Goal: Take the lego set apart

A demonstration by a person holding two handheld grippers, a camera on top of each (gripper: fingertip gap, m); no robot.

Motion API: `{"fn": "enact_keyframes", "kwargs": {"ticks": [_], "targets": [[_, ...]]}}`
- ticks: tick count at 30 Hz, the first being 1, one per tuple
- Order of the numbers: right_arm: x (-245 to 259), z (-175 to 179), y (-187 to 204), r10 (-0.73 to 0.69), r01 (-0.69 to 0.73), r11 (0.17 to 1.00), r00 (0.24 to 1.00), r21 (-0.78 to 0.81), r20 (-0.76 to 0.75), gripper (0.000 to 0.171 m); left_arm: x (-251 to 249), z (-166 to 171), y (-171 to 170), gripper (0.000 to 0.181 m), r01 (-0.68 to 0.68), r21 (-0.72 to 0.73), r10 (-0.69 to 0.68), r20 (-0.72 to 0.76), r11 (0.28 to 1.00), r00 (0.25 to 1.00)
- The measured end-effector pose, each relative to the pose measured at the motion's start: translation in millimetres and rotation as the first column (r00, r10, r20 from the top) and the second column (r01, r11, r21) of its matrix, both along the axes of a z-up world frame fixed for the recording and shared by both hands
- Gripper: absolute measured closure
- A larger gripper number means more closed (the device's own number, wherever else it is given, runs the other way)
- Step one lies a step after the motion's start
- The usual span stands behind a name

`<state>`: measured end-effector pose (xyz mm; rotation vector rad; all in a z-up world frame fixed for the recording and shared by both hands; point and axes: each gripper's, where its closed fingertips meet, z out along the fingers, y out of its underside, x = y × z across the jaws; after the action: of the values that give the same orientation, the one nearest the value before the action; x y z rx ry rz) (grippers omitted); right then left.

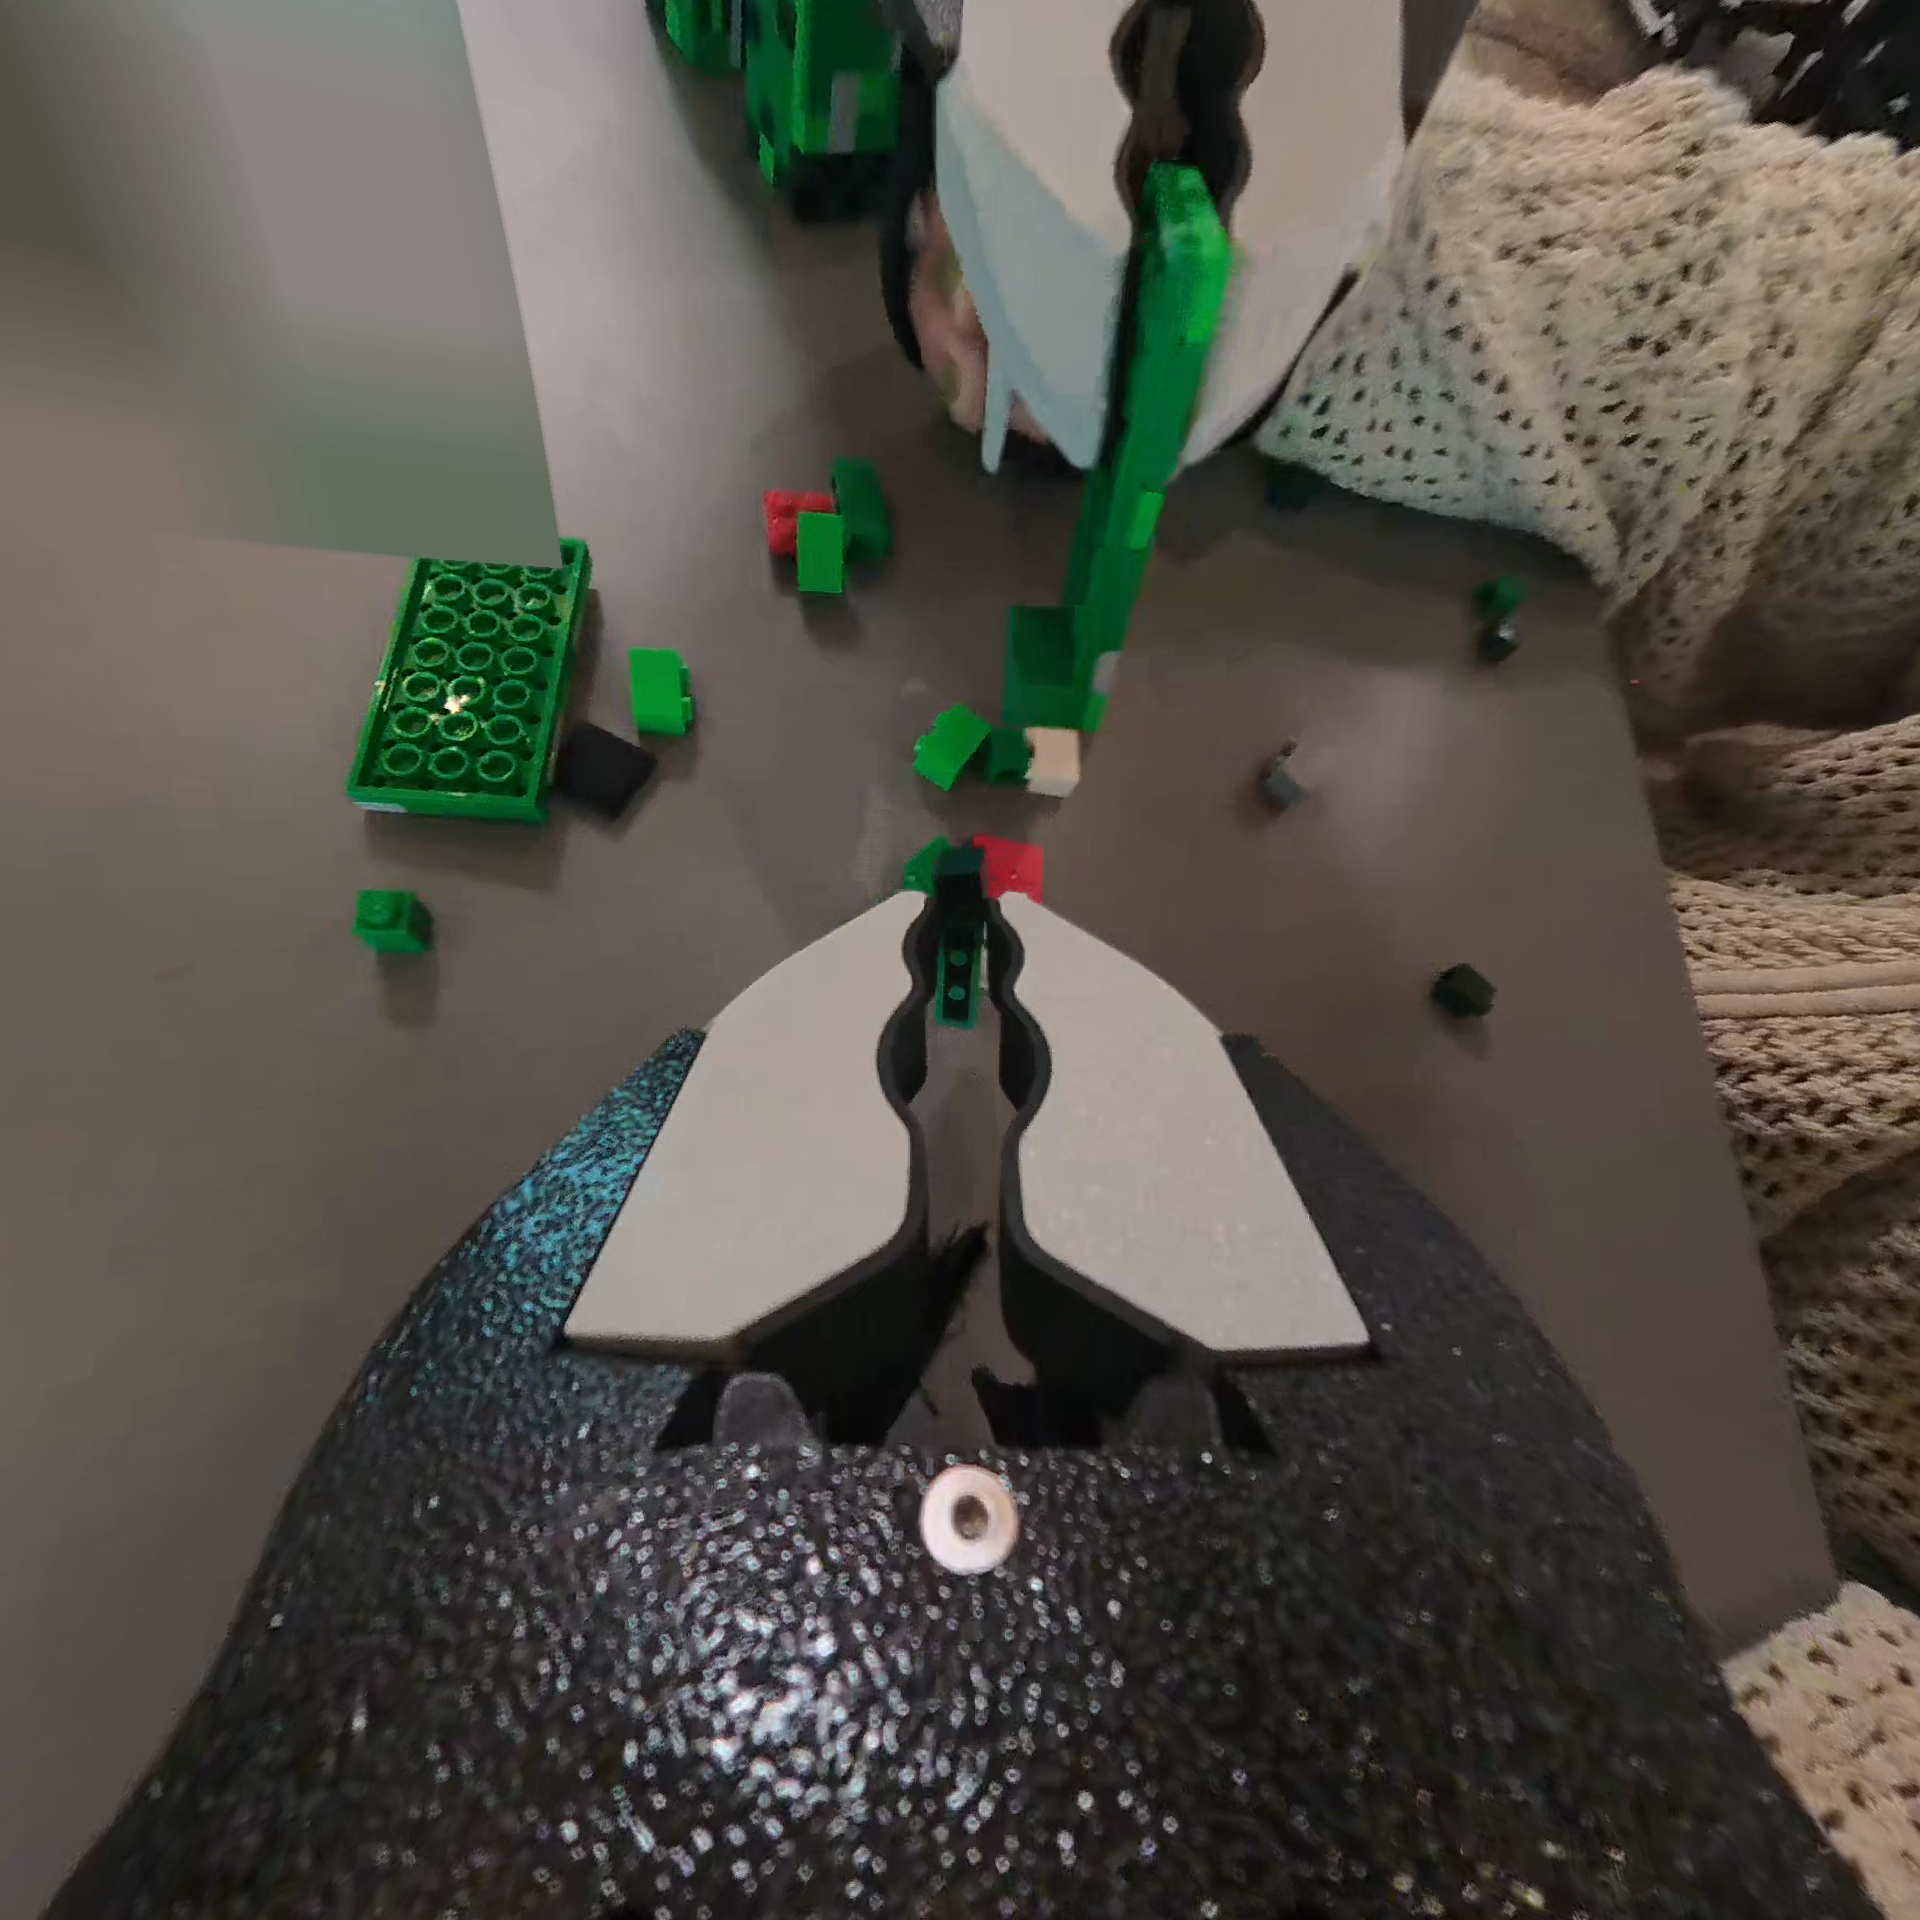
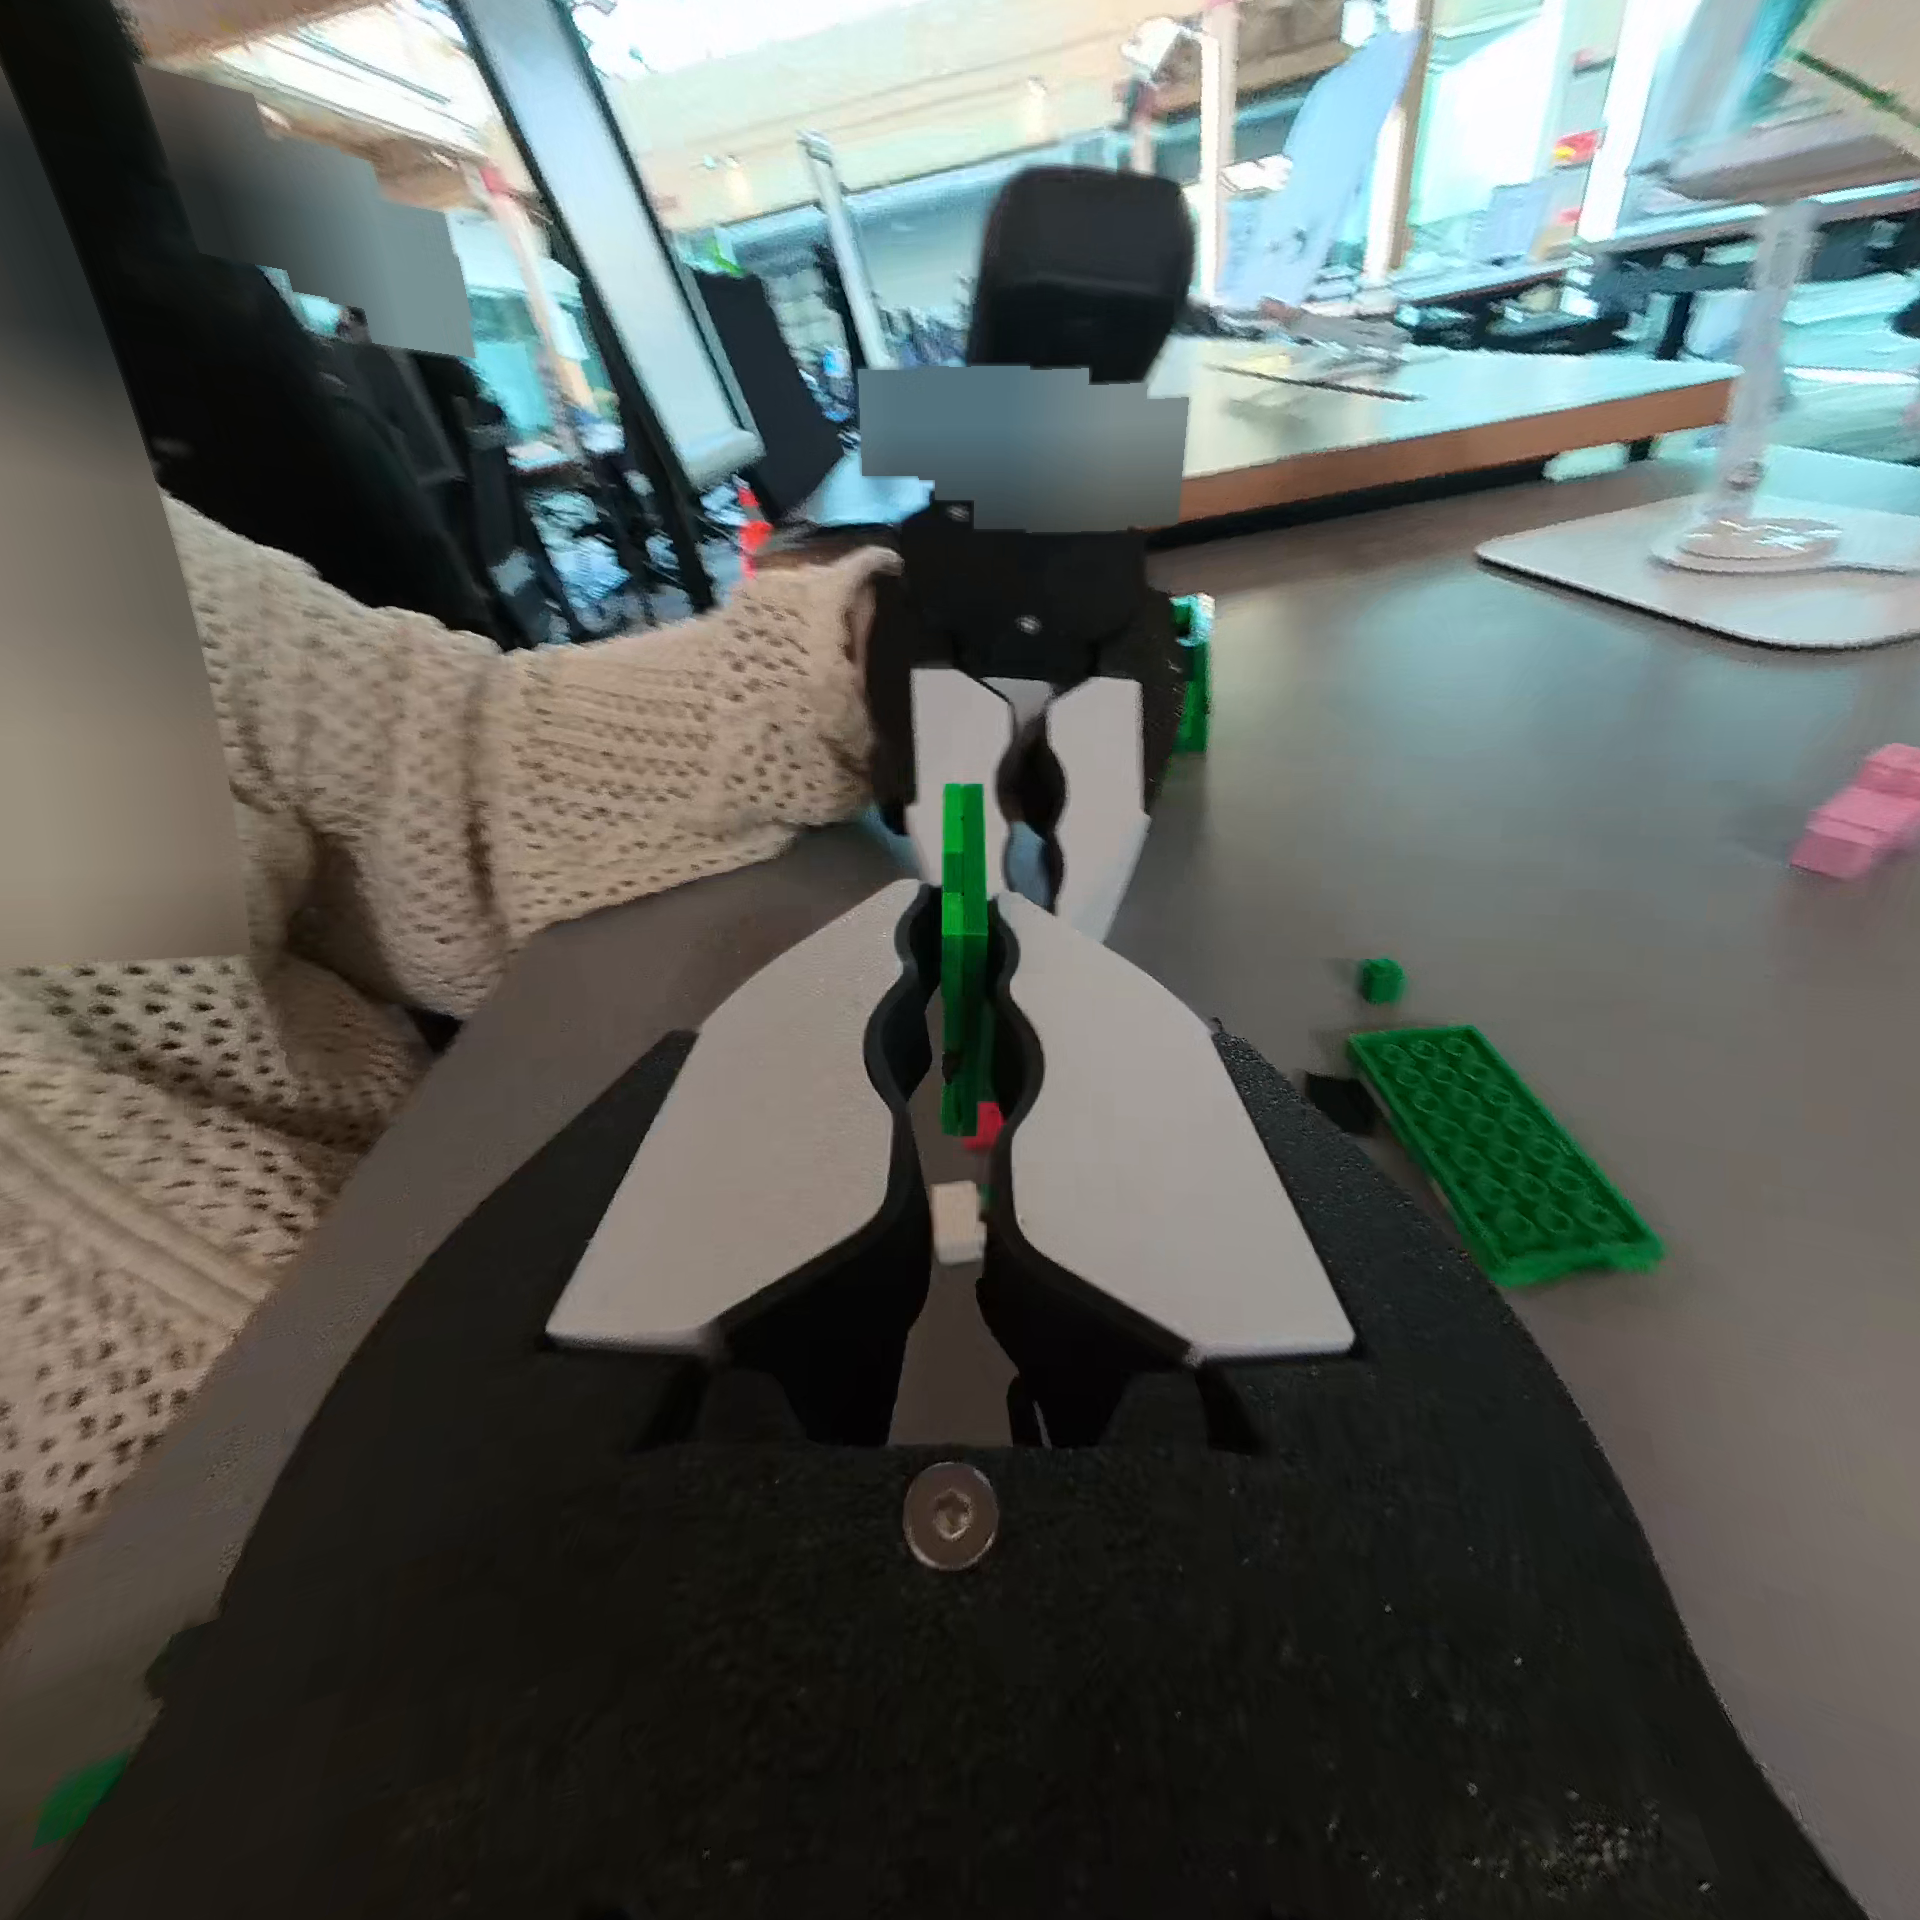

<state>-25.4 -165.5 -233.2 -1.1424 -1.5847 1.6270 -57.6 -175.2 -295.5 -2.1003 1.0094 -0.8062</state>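
My left gripper [image 1: 961,914] is shut on a small dark green brick [image 1: 958,977], low over the grey table [image 1: 260,1039]. My right gripper [image 2: 961,920] is shut on a long flat green lego assembly [image 2: 964,935], held edge-on. In the left wrist view that assembly [image 1: 1143,416] hangs from the other gripper's white fingers [image 1: 1039,260] towards loose bricks. In the right wrist view the left gripper's fingers [image 2: 1101,769] are just behind the assembly.
A green studded plate [image 1: 468,686] [image 2: 1496,1153] lies flat beside a black piece [image 1: 603,769]. Loose green, red [image 1: 1013,868] and white [image 1: 1051,761] bricks are scattered about. A bigger green build [image 1: 821,94] stands at the back. Pink bricks [image 2: 1870,810] lie far right. A knitted sleeve [image 2: 520,748] rests on the table edge. Some 7 cm of space lies between my two pairs of fingers. About 7 cm separates my left fingertips from the black piece [image 1: 603,769].
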Motion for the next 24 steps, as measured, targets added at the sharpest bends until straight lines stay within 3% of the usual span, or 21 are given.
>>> {"fn": "enact_keyframes", "kwargs": {"ticks": [4, 9, 11, 13, 15, 18, 22, 24], "targets": [[-9, -17, 30, -0.226, 0.222, 0.974, 0.965, 0.041, 0.136, 0.166, -6, -7, 6, 0.174, -0.023, 0.059, 0.028, -0.088, 0.998, 0.996], [-9, -45, 43, -0.305, 0.318, 0.948, 0.88, 0.025, 0.365, 0.166, -4, 5, 11, 0.174, -0.014, 0.169, 0.026, -0.072, 0.985, 0.997], [-10, -45, 48, -0.352, 0.363, 0.931, 0.861, 0.041, 0.367, 0.164, -5, 4, 14, 0.174, -0.017, 0.198, 0.034, -0.086, 0.98, 0.996], [-9, -46, 51, -0.385, 0.383, 0.92, 0.845, 0.085, 0.371, 0.141, -4, 3, 15, 0.174, -0.005, 0.224, 0.028, -0.1, 0.975, 0.995], [-9, -46, 56, -0.437, 0.404, 0.9, 0.828, 0.166, 0.351, 0.129, -4, 2, 16, 0.174, 0.011, 0.26, 0.025, -0.132, 0.966, 0.991], [-9, -36, 56, -0.492, 0.395, 0.842, 0.842, 0.368, 0.22, 0.13, -3, 1, 18, 0.174, 0.057, 0.346, 0.018, -0.209, 0.937, 0.978], [-10, -34, 55, -0.561, 0.384, 0.699, 0.817, 0.603, 0.13, 0.122, -2, 0, 21, 0.174, 0.105, 0.439, 0.04, -0.308, 0.892, 0.951], [-13, -31, 45, -0.528, 0.349, 0.649, 0.846, 0.676, 0.07, 0.126, -1, 0, 22, 0.174, 0.127, 0.472, 0.045, -0.337, 0.872, 0.941]]}}
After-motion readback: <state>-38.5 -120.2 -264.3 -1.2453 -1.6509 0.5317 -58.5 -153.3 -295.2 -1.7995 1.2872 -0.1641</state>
